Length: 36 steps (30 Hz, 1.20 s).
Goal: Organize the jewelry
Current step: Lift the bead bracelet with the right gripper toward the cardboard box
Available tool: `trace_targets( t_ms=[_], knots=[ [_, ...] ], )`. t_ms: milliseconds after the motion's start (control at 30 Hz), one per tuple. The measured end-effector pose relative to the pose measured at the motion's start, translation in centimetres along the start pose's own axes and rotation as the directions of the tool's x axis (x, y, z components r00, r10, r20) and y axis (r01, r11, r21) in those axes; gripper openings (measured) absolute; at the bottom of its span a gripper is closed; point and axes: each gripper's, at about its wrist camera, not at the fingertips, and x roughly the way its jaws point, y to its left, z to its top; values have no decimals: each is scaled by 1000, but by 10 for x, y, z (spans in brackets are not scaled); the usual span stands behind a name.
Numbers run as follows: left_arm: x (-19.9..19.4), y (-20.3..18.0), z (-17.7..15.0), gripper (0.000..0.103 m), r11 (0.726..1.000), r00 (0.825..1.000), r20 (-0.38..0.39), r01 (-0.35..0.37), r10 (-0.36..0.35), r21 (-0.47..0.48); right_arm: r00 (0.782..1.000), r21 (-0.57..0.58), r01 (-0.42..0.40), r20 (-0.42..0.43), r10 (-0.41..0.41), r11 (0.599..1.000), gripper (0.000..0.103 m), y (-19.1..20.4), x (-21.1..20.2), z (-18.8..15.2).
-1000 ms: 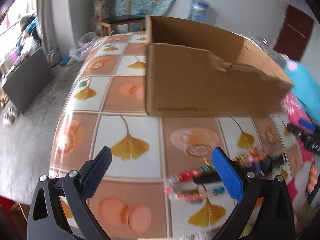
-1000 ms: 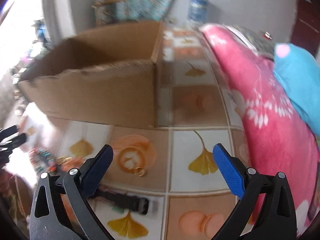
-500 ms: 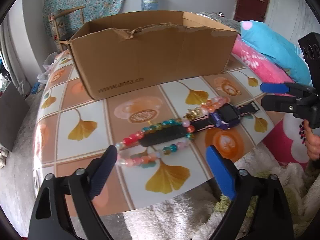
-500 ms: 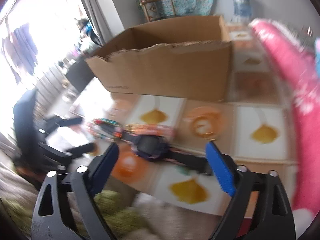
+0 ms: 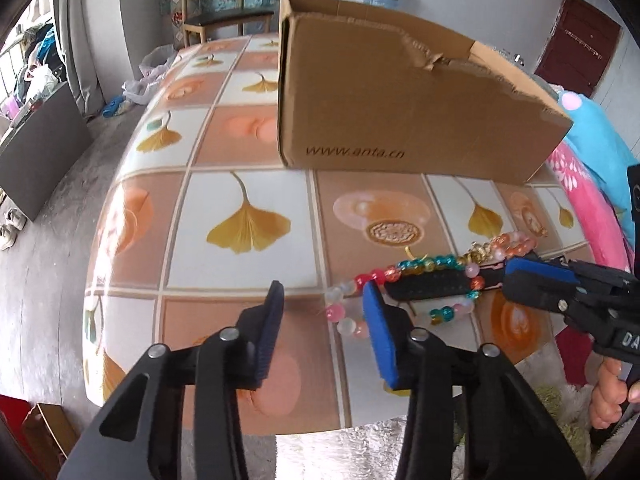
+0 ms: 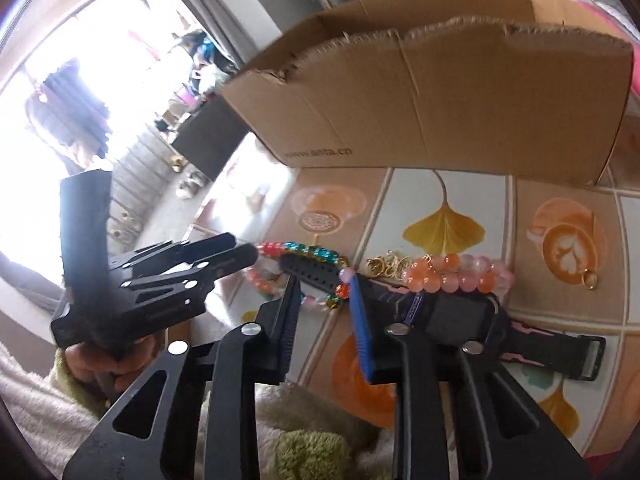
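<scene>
home: chair (image 5: 224,20), bedding (image 5: 592,176)

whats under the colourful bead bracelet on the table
A black watch strap passes under the colourful bead bracelet, its free end poking out inside the loop. Beneath both is the leaf-patterned table. The strap's crossing point is hidden by beads.

ahead of our left gripper (image 5: 322,320) the tablecloth (image 5: 240,272) lies bare up to the cardboard box (image 5: 400,112); rightward, beads (image 5: 420,264) and the right gripper (image 5: 536,276) crowd us.
</scene>
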Motion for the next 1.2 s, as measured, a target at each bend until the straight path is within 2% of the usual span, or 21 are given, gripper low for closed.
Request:
trace_targets(
  t_ms=[400,667,733,900,1033,1200],
  knots=[
    [1,-2,0,36,998,999,-6,35,-35,47,986,-78,157,-47,-161,985,18,21,29,6],
    [3,-11,-2,36,995,1000,6,7,-7,97,975,-115,214,-32,-219,970,14,28,41,1],
    [4,-15,-3,32,993,1000,15,-18,16,116,972,-119,227,-27,-232,967,8,30,45,1],
    [6,-24,-4,13,985,997,40,-65,59,160,968,-142,247,-5,-251,959,8,35,47,-1],
    [3,-23,-4,9,988,997,51,-59,52,146,971,-141,240,19,-240,960,7,37,44,-3],
    [-19,-26,-3,9,986,993,107,-65,49,151,974,-140,227,59,-220,964,7,42,33,-2]
  ],
)
